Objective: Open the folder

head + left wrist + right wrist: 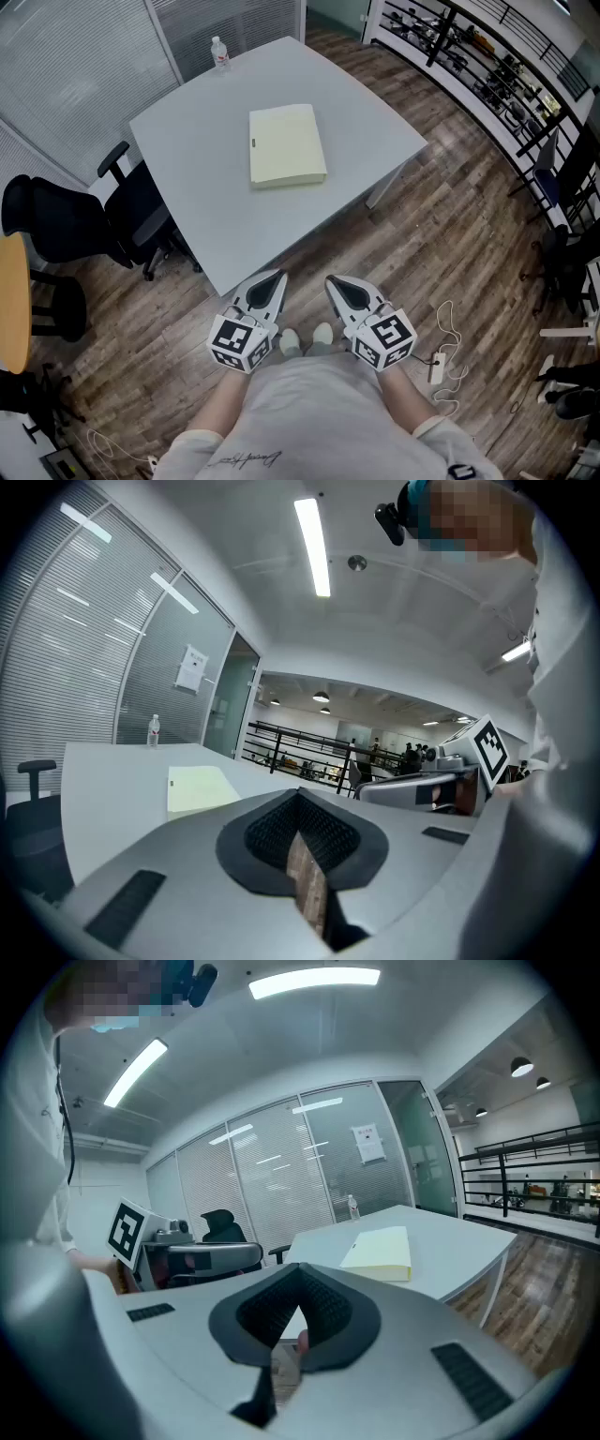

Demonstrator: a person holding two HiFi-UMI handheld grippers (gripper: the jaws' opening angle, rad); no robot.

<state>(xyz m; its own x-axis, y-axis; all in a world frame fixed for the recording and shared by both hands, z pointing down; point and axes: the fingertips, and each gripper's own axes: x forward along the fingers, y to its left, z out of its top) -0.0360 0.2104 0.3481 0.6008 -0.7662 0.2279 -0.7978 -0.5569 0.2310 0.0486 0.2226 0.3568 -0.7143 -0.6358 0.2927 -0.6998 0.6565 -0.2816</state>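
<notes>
Trouble may start with the jaws: the left hand-held gripper (274, 279) and the right hand-held gripper (335, 282) are both shut tight and hold nothing, close to the person's body. The pale yellow folder (287, 145) lies flat and closed on the desk (206, 216), well apart from them. Its opening edge is hard to see from here. Pushed from the wrong side, it would probably just slide.
</notes>
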